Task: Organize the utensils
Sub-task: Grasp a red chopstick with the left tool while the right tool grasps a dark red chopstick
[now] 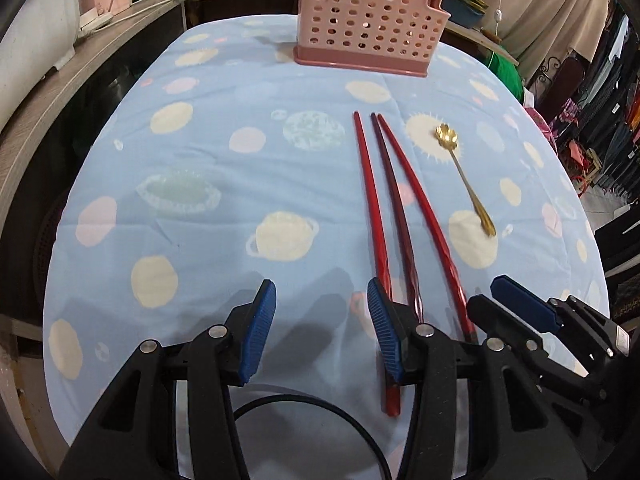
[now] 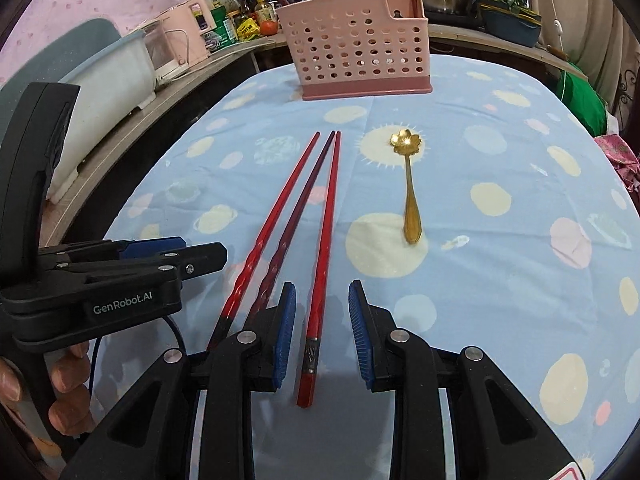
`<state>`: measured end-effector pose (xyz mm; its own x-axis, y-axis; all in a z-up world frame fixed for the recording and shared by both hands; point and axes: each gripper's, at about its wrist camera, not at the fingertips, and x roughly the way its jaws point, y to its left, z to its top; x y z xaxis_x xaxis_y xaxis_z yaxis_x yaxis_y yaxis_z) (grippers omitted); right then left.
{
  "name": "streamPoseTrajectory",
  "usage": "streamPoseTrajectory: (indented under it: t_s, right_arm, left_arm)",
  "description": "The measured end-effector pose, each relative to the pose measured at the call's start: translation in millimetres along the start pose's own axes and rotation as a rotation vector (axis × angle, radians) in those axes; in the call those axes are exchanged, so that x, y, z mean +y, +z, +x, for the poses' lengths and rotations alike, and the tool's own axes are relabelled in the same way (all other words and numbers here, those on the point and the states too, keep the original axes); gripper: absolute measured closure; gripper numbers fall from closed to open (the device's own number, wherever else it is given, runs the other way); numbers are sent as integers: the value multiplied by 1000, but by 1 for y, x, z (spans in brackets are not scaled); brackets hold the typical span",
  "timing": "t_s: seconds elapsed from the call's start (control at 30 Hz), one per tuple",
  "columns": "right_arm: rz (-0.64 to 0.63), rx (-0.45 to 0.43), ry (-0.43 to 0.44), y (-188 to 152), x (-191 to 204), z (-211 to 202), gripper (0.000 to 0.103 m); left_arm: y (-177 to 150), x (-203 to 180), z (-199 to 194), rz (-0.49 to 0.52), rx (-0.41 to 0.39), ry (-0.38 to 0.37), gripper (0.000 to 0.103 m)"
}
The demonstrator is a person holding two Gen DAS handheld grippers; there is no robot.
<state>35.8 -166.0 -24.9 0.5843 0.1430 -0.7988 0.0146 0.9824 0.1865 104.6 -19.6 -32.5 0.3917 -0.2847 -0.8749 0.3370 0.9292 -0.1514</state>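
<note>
The right gripper (image 2: 322,334) straddles the near end of the rightmost chopstick (image 2: 320,264), jaws part open, pads clear of it. The left gripper (image 1: 322,328), wider and empty, sits just left of the other two chopsticks (image 1: 384,216). All three run near to far toward the rack (image 2: 354,46). The spoon (image 2: 410,188) lies right, open cloth (image 2: 500,280) around it.

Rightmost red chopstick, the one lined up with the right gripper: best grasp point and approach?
Grip the rightmost red chopstick at its thick near end, which already lies between the right gripper's open pads. Come from above, jaws across the shaft. It lies flat on the tablecloth, and the dark chopstick crowds it further up, toward the tips.
</note>
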Motion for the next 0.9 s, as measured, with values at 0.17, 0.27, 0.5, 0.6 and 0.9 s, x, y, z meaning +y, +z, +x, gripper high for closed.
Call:
streamPoseTrajectory:
  t_s: [0.17,0.27,0.5,0.6,0.9]
  right_arm:
    - [-1,20,-1,-6,0,4,76]
    - [-6,23,-10,-10,2,4,77]
    - [-29,11,-51,-15,3,2,89]
    - [-16,10,-60,-15,-1,2,96]
    - [6,5,-50,-16,-4,0,96]
  left_arm:
    - [-9,-2,2,11,16,-4,58]
    - [-12,-5,1,24,15,-10,58]
    - [-17,-10,-1,36,15,-23,56]
    - [-19,-12,-2,42,11,-23,52]
    - [-26,-19,-2,62,18,-32,51]
